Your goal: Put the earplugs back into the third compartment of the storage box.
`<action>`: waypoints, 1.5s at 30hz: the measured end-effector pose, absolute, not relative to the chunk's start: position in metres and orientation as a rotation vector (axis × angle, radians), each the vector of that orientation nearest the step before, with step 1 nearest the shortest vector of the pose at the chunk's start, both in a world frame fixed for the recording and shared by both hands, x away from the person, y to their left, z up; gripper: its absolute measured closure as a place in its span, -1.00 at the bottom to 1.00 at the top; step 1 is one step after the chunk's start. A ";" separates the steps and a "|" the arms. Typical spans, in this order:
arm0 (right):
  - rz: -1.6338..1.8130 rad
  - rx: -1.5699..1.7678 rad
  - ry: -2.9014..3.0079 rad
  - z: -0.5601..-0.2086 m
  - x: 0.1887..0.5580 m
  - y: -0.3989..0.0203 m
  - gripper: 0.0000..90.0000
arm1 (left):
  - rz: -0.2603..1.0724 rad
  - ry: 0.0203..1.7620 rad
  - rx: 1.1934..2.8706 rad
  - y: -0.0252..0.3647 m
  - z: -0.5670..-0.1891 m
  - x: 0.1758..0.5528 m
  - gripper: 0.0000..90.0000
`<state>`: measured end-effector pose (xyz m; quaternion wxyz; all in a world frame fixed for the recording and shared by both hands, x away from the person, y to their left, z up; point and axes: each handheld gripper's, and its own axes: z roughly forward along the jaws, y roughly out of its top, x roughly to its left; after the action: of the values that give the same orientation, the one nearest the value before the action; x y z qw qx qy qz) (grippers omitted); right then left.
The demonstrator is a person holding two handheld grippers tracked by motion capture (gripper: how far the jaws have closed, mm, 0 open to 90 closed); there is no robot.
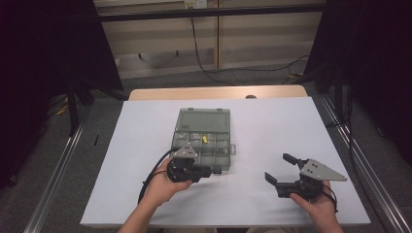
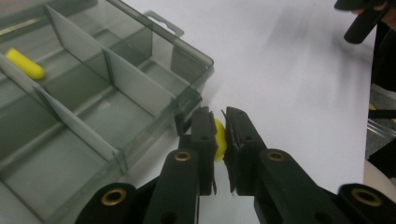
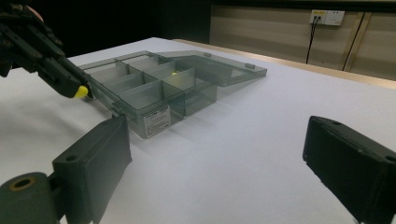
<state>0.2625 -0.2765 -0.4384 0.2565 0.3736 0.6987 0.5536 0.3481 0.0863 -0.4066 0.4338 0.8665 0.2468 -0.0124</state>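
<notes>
Yellow capsule [image 2: 220, 139] sits pinched in my left hand-held gripper [image 2: 219, 135], just beside the organizer box [image 2: 116, 93]; one capsule [image 2: 24, 63] already lies inside. Dropping it in remains. My right hand-held gripper [image 1: 282, 170] stands spread.

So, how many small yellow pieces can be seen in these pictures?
2. One yellow piece is clamped between the jaws of the left gripper, beside the box's front corner. The other yellow piece lies inside a compartment of the open grey box. More may be hidden behind dividers.
</notes>
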 end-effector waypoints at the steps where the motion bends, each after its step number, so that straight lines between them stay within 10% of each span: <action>1: 1.503 1.013 1.896 -0.438 0.263 -0.276 -0.84 | -0.027 0.621 2.157 0.086 -0.405 0.349 0.84; 45: 1.503 1.014 1.898 -0.439 0.263 -0.278 -0.84 | 0.101 0.831 2.111 0.071 -0.402 0.434 0.82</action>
<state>0.2628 -0.2775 -0.4385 0.2556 0.3734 0.6991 0.5535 0.4342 0.0706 -0.4022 0.4218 0.8429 0.3317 0.0405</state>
